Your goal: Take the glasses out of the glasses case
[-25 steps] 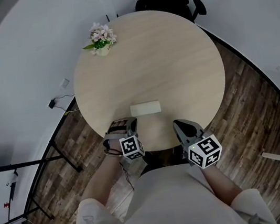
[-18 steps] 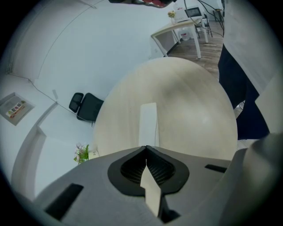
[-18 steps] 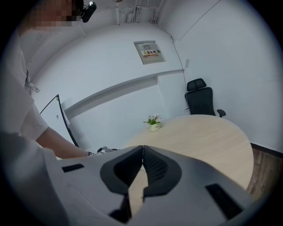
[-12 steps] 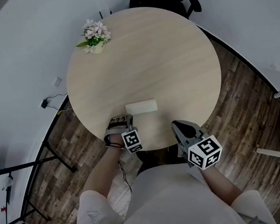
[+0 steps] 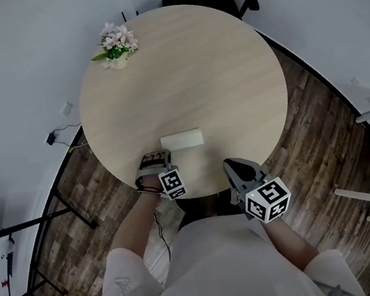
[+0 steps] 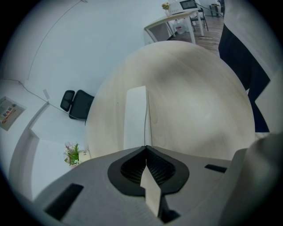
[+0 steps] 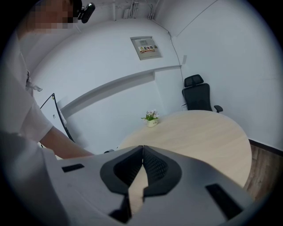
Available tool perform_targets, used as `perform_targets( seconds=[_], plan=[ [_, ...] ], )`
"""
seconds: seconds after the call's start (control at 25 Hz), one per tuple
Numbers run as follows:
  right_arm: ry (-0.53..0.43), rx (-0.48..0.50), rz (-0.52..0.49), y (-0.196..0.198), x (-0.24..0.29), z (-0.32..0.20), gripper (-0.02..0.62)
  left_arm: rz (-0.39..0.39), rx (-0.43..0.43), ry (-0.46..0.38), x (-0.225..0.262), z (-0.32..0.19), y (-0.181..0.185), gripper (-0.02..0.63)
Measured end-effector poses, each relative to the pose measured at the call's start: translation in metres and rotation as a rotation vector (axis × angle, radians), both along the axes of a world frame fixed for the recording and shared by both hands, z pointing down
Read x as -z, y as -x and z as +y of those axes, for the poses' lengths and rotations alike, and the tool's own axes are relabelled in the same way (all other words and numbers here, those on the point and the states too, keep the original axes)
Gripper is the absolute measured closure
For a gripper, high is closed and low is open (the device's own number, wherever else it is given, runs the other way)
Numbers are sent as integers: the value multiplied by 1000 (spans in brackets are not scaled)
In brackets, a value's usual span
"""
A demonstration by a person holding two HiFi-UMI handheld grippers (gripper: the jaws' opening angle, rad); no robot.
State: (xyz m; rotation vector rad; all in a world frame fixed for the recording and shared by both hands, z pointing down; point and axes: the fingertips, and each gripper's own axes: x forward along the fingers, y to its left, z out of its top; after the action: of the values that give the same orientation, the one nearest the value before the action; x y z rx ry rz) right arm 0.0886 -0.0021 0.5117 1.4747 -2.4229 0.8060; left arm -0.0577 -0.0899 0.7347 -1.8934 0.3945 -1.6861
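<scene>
Moved since earlier frames: L gripper (image 6: 145,148), now lower and closer in on near-left edge of table (image 5: 193,72). Looks smaller in head view than 1 s back. R gripper (image 7: 142,148) about same spot as before, at near-right edge. Glasses case (image 5: 181,139) same place on table; whole scene slightly shifted in head view w/ camera.

Glasses case: white, oblong, flat on tabletop close to near edge, roughly mid-way btw both grippers but nearer L one. Long side runs parallel to near edge in head view. Looks closed; thin seam line along one long side in L gripper view.

L gripper: jaws clenched, tips meeting, nothing btw them. Aimed steeply down at tabletop, case lying straight ahead of tips w/ short end toward them. Just beside case's left end in head view; contact w/ case or table can't be told.

R gripper: jaws clenched too, tips together, empty. Over near-right rim of table, well apart from case, pointing across tabletop toward far side. Marker cube facing up in head view.

Else: small flower pot (image 5: 114,44) w/ pink-white blooms near far-left edge of table, well apart from case. Black office chair (image 7: 197,95) past far edge, against white wall. Framed notice (image 7: 146,47) on wall, text too small to read. Wood-plank floor (image 5: 324,141) around table. Person's bare forearm (image 7: 66,148) and white sleeve at left of R gripper view.
</scene>
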Motion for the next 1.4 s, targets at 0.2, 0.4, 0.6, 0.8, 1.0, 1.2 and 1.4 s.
perform_targets(
  seconds=[0.2,0.4,0.6,0.8,1.0,1.2,1.4],
  plan=[
    [5,-7,6,0,-1,-2,581,6,-9,-8,-4,-1,-2,597],
    [11,-5,20,2,-4,-2,581,1,10,-15,-7,-4,2,598],
    [17,6,27,4,-7,-2,581,-4,4,-25,-9,-3,0,597],
    [23,27,38,4,-9,-3,581,-10,-2,-30,-8,-1,-5,597],
    [-3,75,132,15,-15,-8,581,0,-16,-39,-7,-4,-2,597],
    [-53,207,336,22,-25,-18,581,-4,-12,-39,-9,-4,-1,598],
    [-173,442,732,31,-43,-25,581,-5,-39,-44,-8,-5,-7,597]
  ],
)
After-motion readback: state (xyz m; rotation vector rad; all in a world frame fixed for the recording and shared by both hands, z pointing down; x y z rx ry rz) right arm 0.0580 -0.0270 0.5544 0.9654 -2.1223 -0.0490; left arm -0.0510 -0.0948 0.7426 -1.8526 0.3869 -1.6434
